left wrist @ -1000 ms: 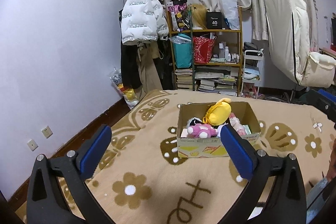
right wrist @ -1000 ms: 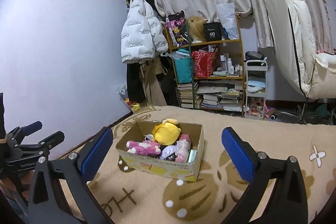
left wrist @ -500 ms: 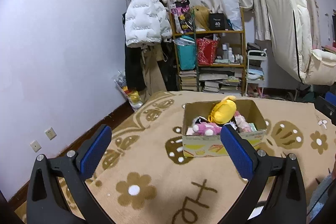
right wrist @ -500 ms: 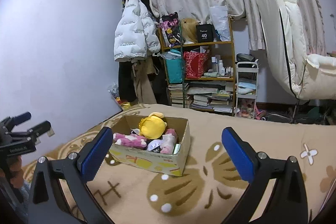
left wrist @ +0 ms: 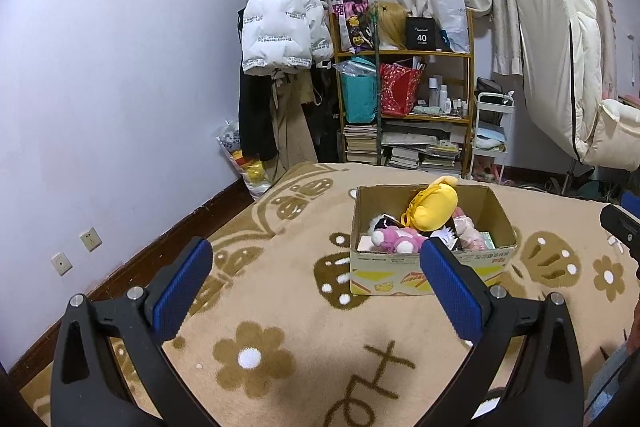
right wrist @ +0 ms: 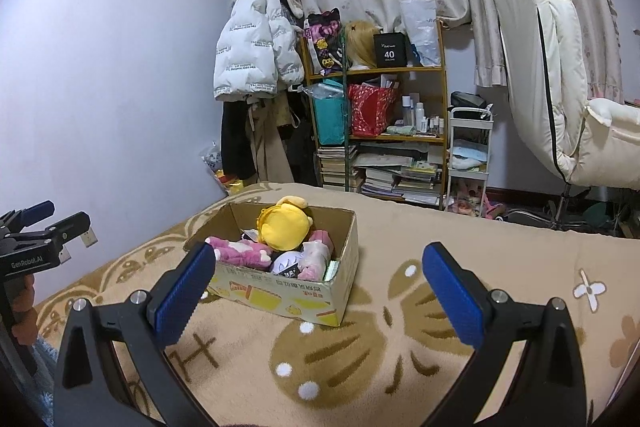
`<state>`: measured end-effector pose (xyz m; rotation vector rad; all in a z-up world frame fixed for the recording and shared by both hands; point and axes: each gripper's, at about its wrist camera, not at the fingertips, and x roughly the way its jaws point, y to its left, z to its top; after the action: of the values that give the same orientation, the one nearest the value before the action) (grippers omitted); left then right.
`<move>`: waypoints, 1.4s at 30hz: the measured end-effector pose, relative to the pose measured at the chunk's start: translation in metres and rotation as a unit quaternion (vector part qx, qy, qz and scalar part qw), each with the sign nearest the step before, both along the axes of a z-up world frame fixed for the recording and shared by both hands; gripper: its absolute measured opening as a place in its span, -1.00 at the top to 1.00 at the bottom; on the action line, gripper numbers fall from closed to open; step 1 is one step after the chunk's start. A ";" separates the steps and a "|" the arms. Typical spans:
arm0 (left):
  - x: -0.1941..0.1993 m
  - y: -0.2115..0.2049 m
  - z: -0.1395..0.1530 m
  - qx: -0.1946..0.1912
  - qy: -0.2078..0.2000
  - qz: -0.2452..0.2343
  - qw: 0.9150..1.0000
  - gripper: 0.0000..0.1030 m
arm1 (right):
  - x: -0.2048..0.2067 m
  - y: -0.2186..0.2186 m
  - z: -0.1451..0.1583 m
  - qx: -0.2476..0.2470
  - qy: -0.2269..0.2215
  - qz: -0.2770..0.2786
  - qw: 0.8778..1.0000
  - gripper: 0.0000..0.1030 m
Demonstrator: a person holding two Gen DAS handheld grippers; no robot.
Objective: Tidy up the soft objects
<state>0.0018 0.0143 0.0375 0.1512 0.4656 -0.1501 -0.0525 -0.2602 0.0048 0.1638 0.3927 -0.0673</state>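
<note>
Both views have shifted slightly; the cardboard box [left wrist: 428,277] of plush toys [left wrist: 434,207] now sits right of center in the left view. Left gripper [left wrist: 316,287] and right gripper [right wrist: 320,291] hover spread and empty above the patterned blanket [left wrist: 280,327].

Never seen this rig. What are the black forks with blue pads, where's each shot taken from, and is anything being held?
No robot arm: a person carries a two-finger gripper in each hand, with a fisheye camera looking along the fingers. One view shows the left gripper, the other the right gripper. Both stand open and hold nothing. On the beige flower-patterned blanket sits an open brown cardboard box of soft toys, with a yellow plush on top and a pink plush beside it. The other gripper shows at each view's edge.
</note>
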 end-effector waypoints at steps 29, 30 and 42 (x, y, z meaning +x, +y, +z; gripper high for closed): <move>-0.008 -0.012 -0.006 0.018 -0.001 -0.018 1.000 -0.99 | -0.001 -0.001 -0.004 0.000 -0.003 0.001 1.000 -1.00; -0.007 -0.011 -0.006 0.018 0.000 -0.019 1.000 -0.99 | -0.001 -0.002 -0.004 0.001 -0.003 0.002 1.000 -1.00; -0.005 -0.008 -0.007 0.019 0.002 -0.020 1.000 -0.99 | -0.001 -0.002 -0.003 0.000 -0.002 0.002 1.000 -1.00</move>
<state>-0.0033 0.0061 0.0304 0.1979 0.4692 -0.1812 -0.0532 -0.2617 0.0019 0.1638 0.3890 -0.0632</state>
